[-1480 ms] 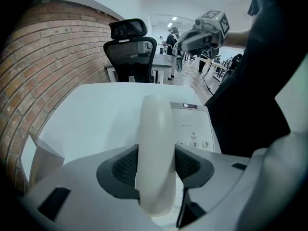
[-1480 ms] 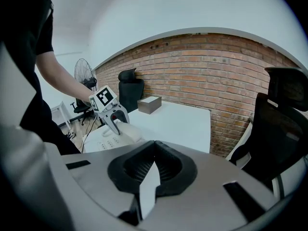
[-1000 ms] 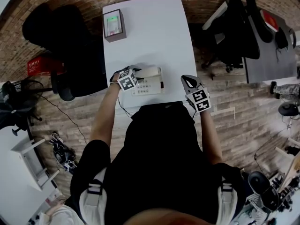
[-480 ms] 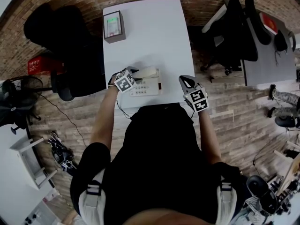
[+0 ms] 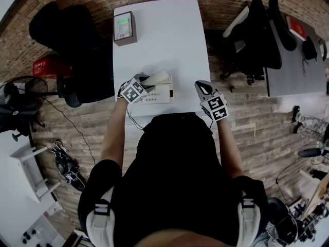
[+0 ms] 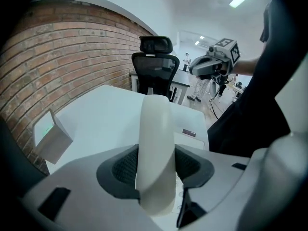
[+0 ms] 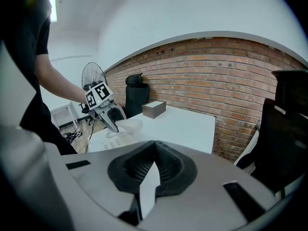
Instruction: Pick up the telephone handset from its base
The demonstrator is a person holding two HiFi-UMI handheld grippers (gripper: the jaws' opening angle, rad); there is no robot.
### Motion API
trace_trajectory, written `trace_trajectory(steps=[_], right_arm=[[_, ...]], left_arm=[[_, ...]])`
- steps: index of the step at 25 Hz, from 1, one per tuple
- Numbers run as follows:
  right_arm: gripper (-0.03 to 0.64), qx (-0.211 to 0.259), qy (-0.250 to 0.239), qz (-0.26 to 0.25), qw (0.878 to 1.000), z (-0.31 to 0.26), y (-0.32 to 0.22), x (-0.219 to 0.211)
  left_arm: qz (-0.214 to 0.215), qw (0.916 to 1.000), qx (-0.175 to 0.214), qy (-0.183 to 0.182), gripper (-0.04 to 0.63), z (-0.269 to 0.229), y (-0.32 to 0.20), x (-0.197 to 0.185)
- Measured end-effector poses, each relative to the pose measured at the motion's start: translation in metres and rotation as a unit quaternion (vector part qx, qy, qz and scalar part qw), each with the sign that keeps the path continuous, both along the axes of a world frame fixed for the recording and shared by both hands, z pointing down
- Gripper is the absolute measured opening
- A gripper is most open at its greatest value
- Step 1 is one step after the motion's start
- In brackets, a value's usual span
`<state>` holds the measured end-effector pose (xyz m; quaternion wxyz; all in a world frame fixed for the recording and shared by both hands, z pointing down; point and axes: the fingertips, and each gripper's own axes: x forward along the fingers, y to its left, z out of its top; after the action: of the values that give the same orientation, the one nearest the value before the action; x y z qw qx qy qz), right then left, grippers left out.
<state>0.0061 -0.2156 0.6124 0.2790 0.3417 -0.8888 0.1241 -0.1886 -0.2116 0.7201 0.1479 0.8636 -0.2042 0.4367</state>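
- Head view: since the earlier frames the left gripper (image 5: 147,80) has risen a little and rolled, and the handset (image 5: 161,76) has come up with it. It now sits tilted above the base (image 5: 161,94) instead of lying flat in its cradle. I judge the pick-up is under way, with the handset not yet well clear of the base.
- The right gripper (image 5: 203,88) has barely shifted. It hangs near the table's (image 5: 169,30) right edge, well apart from the phone. A small box (image 5: 125,28) stands at the far left of the white top.
- Left gripper view: the jaws are clamped on the handset (image 6: 154,124), one dark ribbed pad pressed to each side. The handset is a smooth, glossy, cream plastic bar with rounded edges, and it points away from the camera. Under it the base (image 6: 191,134) shows a small dark display and pale keys. Beyond are a matte white tabletop, a black mesh office chair (image 6: 153,66) and a rough brick wall (image 6: 62,57).
- Right gripper view: the right gripper (image 7: 155,146) is closed, its ribbed pads meeting at the tips with nothing between them. Across the table the left gripper (image 7: 113,125) holds the handset (image 7: 129,125) just above the keypad.
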Motion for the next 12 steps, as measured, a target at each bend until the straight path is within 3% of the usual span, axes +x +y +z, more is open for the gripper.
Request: trace_trajectory(steps=[12], right_arm=[[-0.002,-0.004,-0.009,-0.038,0.999,-0.009,-0.004,0.018]], left_arm=[[-0.092,0.9939,-0.003,0.060,0.219,-0.030,0.011,0.014]])
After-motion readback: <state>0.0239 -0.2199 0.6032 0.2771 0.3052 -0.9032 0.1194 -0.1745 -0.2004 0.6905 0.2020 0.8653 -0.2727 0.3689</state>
